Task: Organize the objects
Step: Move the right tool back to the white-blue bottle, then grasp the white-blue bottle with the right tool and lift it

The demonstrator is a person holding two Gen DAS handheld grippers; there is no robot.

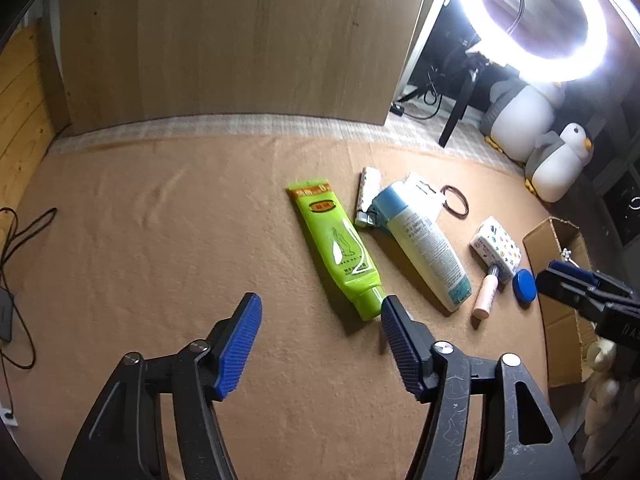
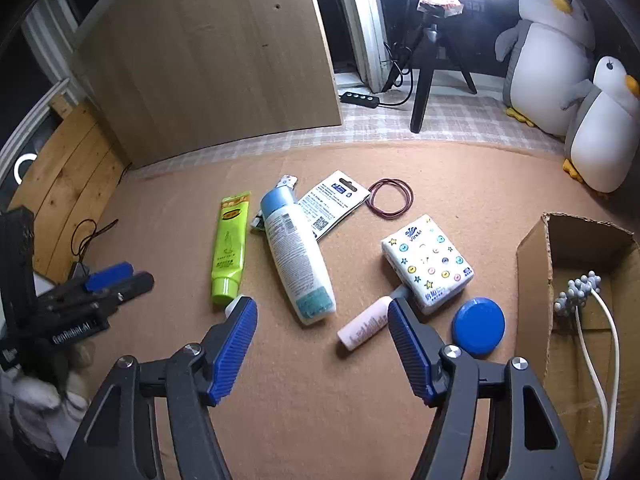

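Note:
A green tube (image 1: 340, 248) (image 2: 230, 246) lies on the tan cloth beside a white bottle with a blue cap (image 1: 424, 246) (image 2: 296, 256). Right of them are a patterned tissue pack (image 2: 428, 264) (image 1: 498, 248), a small pink tube (image 2: 364, 328) (image 1: 486, 296), a blue round lid (image 2: 478, 326) (image 1: 525, 286), a printed card (image 2: 332, 204) and a brown hair tie (image 2: 390, 196) (image 1: 456, 200). My left gripper (image 1: 320, 312) is open, nothing between its fingers, its right fingertip at the green tube's cap. My right gripper (image 2: 322, 314) is open over bare cloth near the bottle's base and the pink tube.
A cardboard box (image 2: 536, 264) (image 1: 560, 308) at the right holds a white cord with a grey knobbly head (image 2: 578, 292). A wooden panel (image 1: 224, 40) stands at the back, with a ring light on a tripod (image 2: 436, 40) and two plush penguins (image 2: 572, 80). Black cables (image 1: 16, 240) lie at the left.

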